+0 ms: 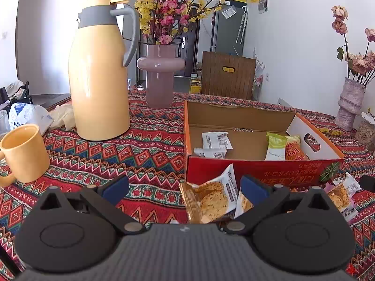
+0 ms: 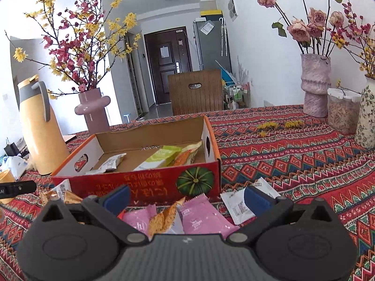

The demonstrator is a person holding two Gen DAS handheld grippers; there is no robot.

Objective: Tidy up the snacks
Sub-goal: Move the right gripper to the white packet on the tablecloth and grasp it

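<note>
The worktop (image 2: 293,154), spread with a red patterned cloth, carries a tall yellow thermos jug (image 1: 98,75), flower vases and, in the middle, an open red cardboard box (image 1: 257,168). The box already holds a few snacks: white packets toward its left, a green packet (image 1: 275,146) and an orange one leaning at its right end. More lie loose on the cloth just in front of the box's near wall — cookie packets (image 1: 215,199) before the left gripper (image 1: 185,188), pink packets (image 2: 199,215) and a white sachet (image 2: 236,207) before the right gripper (image 2: 186,197).

Both grippers have their blue-padded fingers spread wide and hold nothing; each hangs low over its own heap. The step in hand looks like reaching for the next loose packet. The next move calls for lowering the fingers astride one packet only — the heaps overlap — then pinching it and lifting it over the box wall.
</note>
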